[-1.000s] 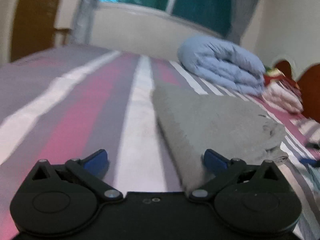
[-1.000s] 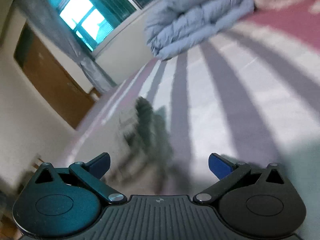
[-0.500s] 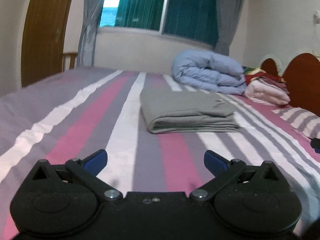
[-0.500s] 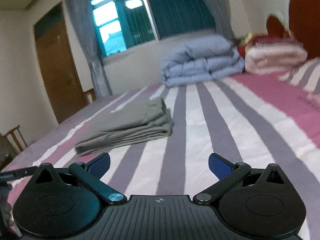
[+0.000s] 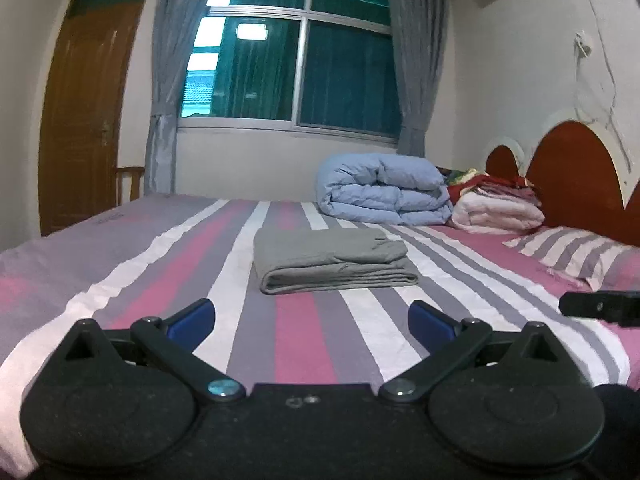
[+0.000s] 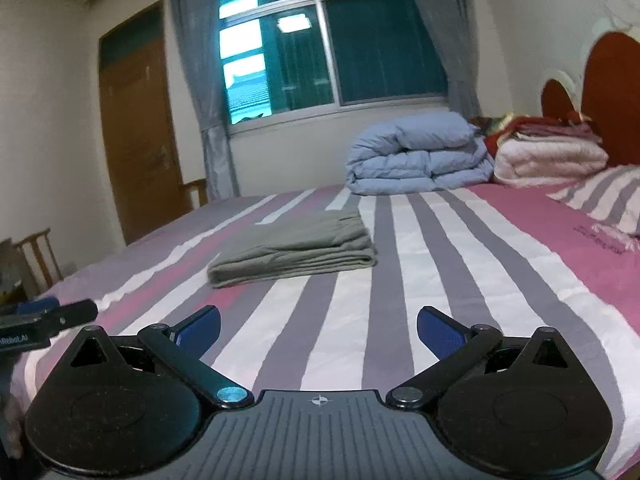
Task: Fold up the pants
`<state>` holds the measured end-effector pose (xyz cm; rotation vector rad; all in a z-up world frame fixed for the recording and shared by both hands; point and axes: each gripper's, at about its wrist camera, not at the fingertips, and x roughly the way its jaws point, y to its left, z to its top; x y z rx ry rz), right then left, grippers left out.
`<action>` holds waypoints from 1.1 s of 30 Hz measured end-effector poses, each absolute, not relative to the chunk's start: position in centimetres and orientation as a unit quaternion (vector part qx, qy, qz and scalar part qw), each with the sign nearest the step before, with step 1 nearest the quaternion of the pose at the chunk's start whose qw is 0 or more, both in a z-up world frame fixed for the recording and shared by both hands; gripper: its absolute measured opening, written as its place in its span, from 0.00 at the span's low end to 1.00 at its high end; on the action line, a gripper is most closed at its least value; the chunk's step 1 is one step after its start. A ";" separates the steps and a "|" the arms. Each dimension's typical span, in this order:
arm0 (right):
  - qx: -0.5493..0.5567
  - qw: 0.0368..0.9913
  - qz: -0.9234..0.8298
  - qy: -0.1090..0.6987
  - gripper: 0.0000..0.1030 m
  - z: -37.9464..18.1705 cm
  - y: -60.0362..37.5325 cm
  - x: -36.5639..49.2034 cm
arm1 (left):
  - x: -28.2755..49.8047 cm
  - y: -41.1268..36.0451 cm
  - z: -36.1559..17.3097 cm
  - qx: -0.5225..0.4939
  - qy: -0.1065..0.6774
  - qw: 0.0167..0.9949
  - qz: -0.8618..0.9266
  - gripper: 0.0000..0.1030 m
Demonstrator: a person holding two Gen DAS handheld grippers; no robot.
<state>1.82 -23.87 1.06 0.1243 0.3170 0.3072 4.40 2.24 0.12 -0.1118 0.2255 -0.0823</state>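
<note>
Since the frames of 1 second ago, we note that both grippers have drawn back from the bedding: then the grey cloth filled the near field, now it lies well apart from either tool. The pants (image 5: 334,262) rest as a compact, stacked rectangle on the striped bed cover (image 5: 160,256), roughly mid-bed, with the folded edge facing us and the looser ends toward the far right. We judge the fold complete; the layers sit square and nothing hangs loose.

The left gripper (image 5: 311,320) is held low over the near edge of the bed, its blue fingers spread wide with nothing between them. The right gripper (image 6: 318,330) shows the same: wide apart, empty, pointed at the pants from the near right. We take this as a deliberate retreat, so that the bundle is left undisturbed and in plain view.

Beyond the pants, a rolled blue duvet (image 5: 384,190) and a stack of folded blankets (image 5: 496,210) sit against the far side by the headboard (image 5: 572,176), clear of the work. A striped pillow (image 5: 576,252) lies at the right.
</note>
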 end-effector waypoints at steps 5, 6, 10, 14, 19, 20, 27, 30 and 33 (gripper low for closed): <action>0.043 0.976 0.158 0.141 1.00 1.1 -23.0 -0.6 | 1.5 2.3 0.3 -0.087 0.107 0.989 -0.054 0.94; 0.040 0.977 0.161 0.136 1.00 1.1 -23.0 -1.0 | 1.0 2.3 0.3 -0.088 0.100 0.990 -0.056 0.94; 0.028 0.978 0.165 0.125 1.00 1.0 -22.6 -1.0 | 0.9 2.8 0.2 -0.101 0.096 0.989 -0.054 0.94; 0.033 0.977 0.163 0.130 1.00 0.7 -22.7 -0.2 | 1.2 3.3 0.1 -0.123 0.097 0.986 -0.049 0.94; 0.030 0.978 0.160 0.129 1.00 0.5 -22.6 0.0 | 1.4 3.2 -0.1 -0.118 0.099 0.986 -0.055 0.94; 0.028 0.978 0.160 0.130 1.00 0.3 -22.6 0.0 | 1.4 3.1 -0.1 -0.117 0.099 0.987 -0.056 0.94; 0.032 0.978 0.161 0.131 1.00 0.2 -22.7 0.4 | 1.2 2.6 -0.2 -0.105 0.096 0.988 -0.061 0.94; 0.039 0.977 0.160 0.132 1.00 0.1 -22.9 0.5 | 1.2 2.6 -0.2 -0.105 0.096 0.988 -0.061 0.94; 0.041 0.977 0.160 0.132 1.00 0.0 -23.0 0.6 | 1.2 2.5 -0.1 -0.102 0.097 0.988 -0.060 0.94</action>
